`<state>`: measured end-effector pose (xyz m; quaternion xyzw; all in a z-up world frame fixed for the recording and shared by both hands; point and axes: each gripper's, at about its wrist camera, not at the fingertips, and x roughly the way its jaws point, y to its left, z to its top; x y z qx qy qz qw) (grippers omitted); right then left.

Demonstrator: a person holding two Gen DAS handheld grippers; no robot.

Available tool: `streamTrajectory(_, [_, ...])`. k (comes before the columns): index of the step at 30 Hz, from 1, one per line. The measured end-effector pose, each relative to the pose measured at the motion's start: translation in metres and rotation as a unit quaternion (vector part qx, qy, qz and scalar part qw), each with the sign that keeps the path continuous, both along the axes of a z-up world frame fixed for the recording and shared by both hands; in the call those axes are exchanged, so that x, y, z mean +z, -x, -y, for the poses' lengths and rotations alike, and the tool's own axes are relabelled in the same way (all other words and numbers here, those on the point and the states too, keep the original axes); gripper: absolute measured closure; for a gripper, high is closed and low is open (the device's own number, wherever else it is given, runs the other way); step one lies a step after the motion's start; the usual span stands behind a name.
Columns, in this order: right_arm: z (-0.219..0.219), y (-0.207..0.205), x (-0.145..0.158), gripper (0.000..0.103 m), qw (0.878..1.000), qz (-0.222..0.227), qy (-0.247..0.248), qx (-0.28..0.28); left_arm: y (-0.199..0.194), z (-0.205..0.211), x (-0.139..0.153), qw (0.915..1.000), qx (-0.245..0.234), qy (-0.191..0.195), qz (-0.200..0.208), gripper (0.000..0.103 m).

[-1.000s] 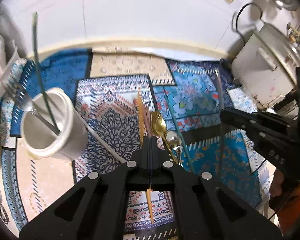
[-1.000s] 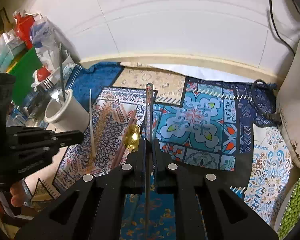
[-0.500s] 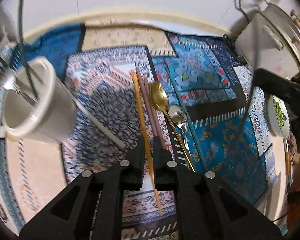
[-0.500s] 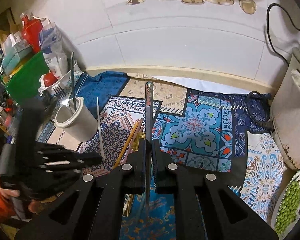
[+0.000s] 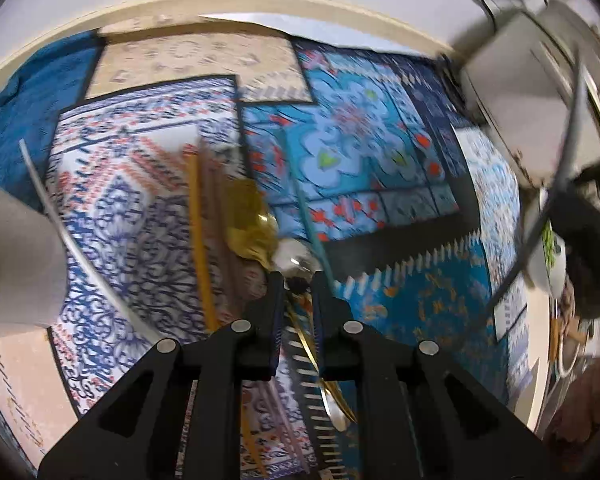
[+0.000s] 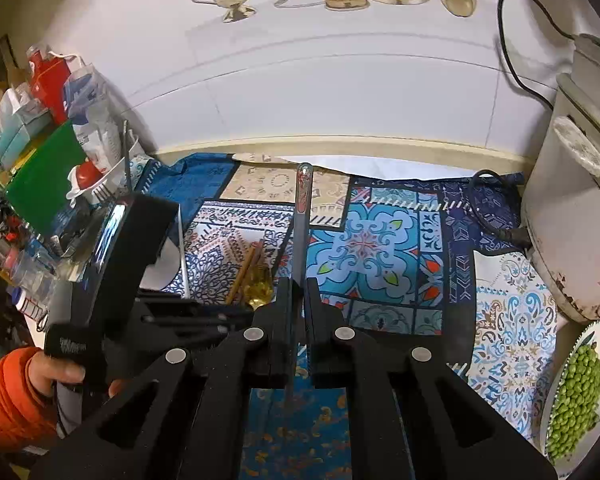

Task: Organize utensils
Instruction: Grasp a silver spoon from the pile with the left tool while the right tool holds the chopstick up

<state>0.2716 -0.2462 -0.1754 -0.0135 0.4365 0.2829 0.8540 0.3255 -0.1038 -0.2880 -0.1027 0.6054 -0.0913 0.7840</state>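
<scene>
On the patterned blue patchwork cloth [image 5: 380,168] the loose utensils lie together: one shiny gold spoon [image 5: 252,228], one silver spoon [image 5: 296,262] just right of it, one yellow chopstick [image 5: 200,240], a pair of brown chopsticks [image 5: 220,216] between the yellow one and the gold spoon, one teal stick [image 5: 308,216] to the right and one curved white stick [image 5: 80,256] to the left. The left gripper [image 5: 294,280] hangs low over the two spoons; its jaws have just been opening and stand slightly apart, astride the spoon handles, without visibly pressing on them. The right gripper [image 6: 298,284] has its fingers pinched on one slim grey utensil handle with a red-patterned tip [image 6: 302,208], which points away toward the far wall. One white cup [image 5: 16,264] stands at the left edge, one grey rice cooker [image 6: 572,216] at the far right, and one plate of green peas [image 6: 576,388] at the near right. An orange sleeve [image 6: 8,396] shows at the near left.
</scene>
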Motion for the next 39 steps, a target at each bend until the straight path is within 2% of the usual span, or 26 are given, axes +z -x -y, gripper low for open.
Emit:
streamTrajectory(2, [0.004, -0.002, -0.001, 0.102, 1.0, -0.002, -0.001, -0.004, 0.002, 0.007, -0.005, 0.9999, -0.014, -0.004, -0.009, 0.092])
streamTrajectory(6, [0.009, -0.006, -0.003, 0.102, 1.0, -0.006, -0.006, -0.01, 0.003, 0.014, -0.012, 0.9995, -0.023, -0.015, -0.018, 0.092])
streamTrajectory(11, [0.007, -0.008, -0.009, 0.102, 1.0, -0.011, 0.003, -0.009, -0.005, 0.017, -0.021, 0.9995, -0.015, 0.001, -0.029, 0.091])
streamTrajectory(18, [0.014, -0.021, -0.039, 0.101, 0.997, -0.063, 0.034, -0.015, -0.006, 0.038, -0.025, 0.9976, -0.041, -0.054, -0.017, 0.089])
streamTrajectory(20, [0.015, -0.025, -0.05, 0.095, 0.995, -0.086, 0.041, -0.012, -0.008, 0.045, -0.027, 0.9966, -0.048, -0.067, -0.009, 0.09])
streamTrajectory(22, [0.014, -0.029, -0.057, 0.08, 0.994, -0.103, 0.043, -0.011, -0.008, 0.049, -0.029, 0.9952, -0.056, -0.081, 0.001, 0.095])
streamTrajectory(24, [0.012, -0.034, -0.065, 0.075, 0.993, -0.115, 0.037, -0.012, -0.008, 0.049, -0.03, 0.9956, -0.053, -0.077, 0.004, 0.097])
streamTrajectory(28, [-0.002, -0.048, -0.081, 0.075, 0.991, -0.123, 0.051, -0.009, -0.004, 0.033, -0.028, 0.9981, -0.025, -0.055, 0.015, 0.103])
streamTrajectory(32, [-0.02, -0.061, -0.098, 0.077, 0.988, -0.138, 0.07, -0.002, -0.001, 0.02, -0.02, 0.9985, -0.001, -0.045, 0.029, 0.103])
streamTrajectory(36, [-0.033, -0.07, -0.103, 0.086, 0.988, -0.125, 0.091, -0.003, -0.003, 0.006, -0.012, 0.9985, 0.015, -0.032, 0.041, 0.103])
streamTrajectory(37, [-0.034, -0.071, -0.103, 0.091, 0.988, -0.123, 0.094, -0.001, 0.0, 0.004, -0.011, 0.9985, 0.018, -0.03, 0.043, 0.103])
streamTrajectory(39, [-0.041, -0.074, -0.104, 0.094, 0.988, -0.117, 0.104, 0.004, 0.002, -0.001, -0.007, 0.9983, 0.025, -0.023, 0.047, 0.103])
